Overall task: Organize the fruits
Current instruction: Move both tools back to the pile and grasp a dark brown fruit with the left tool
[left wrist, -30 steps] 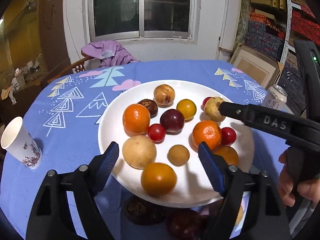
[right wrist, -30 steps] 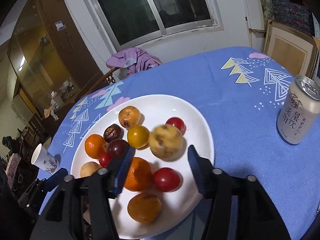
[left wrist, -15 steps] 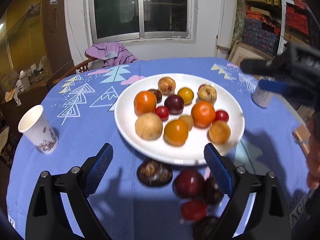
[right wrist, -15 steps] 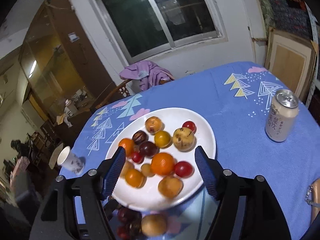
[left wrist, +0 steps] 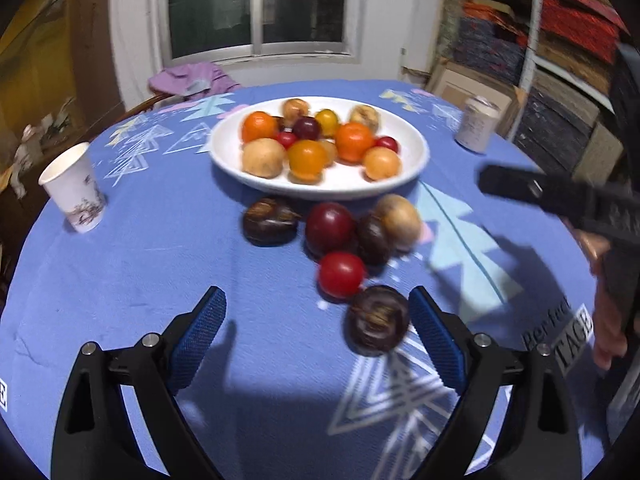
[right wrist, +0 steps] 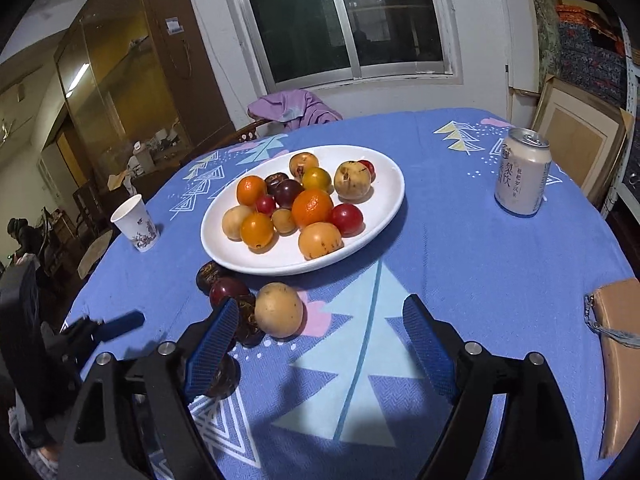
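A white plate (left wrist: 416, 148) (right wrist: 384, 168) holds several orange, yellow, tan and red fruits. In front of it, loose on the blue cloth, lie a dark brown fruit (left wrist: 270, 222), a dark red plum (left wrist: 330, 230), a tan fruit (left wrist: 398, 220) (right wrist: 279, 310), a red tomato (left wrist: 341, 274) and a dark fruit (left wrist: 377, 320). My left gripper (left wrist: 316, 306) is open and empty; that last dark fruit sits just inside its right finger, untouched. My right gripper (right wrist: 320, 312) has its jaws opening with nothing between the pads; the tan fruit lies just ahead of its left finger.
A paper cup (left wrist: 74, 192) (right wrist: 136, 220) stands at the left of the table and a drink can (left wrist: 478, 128) (right wrist: 522, 172) at the right. A tan pouch (right wrist: 620, 344) lies at the right edge. A chair with purple cloth (right wrist: 292, 108) stands behind the table.
Both grippers have drawn back from over the plate towards the near edge and their jaws have spread wider. The loose fruits in front of the plate have come into view.
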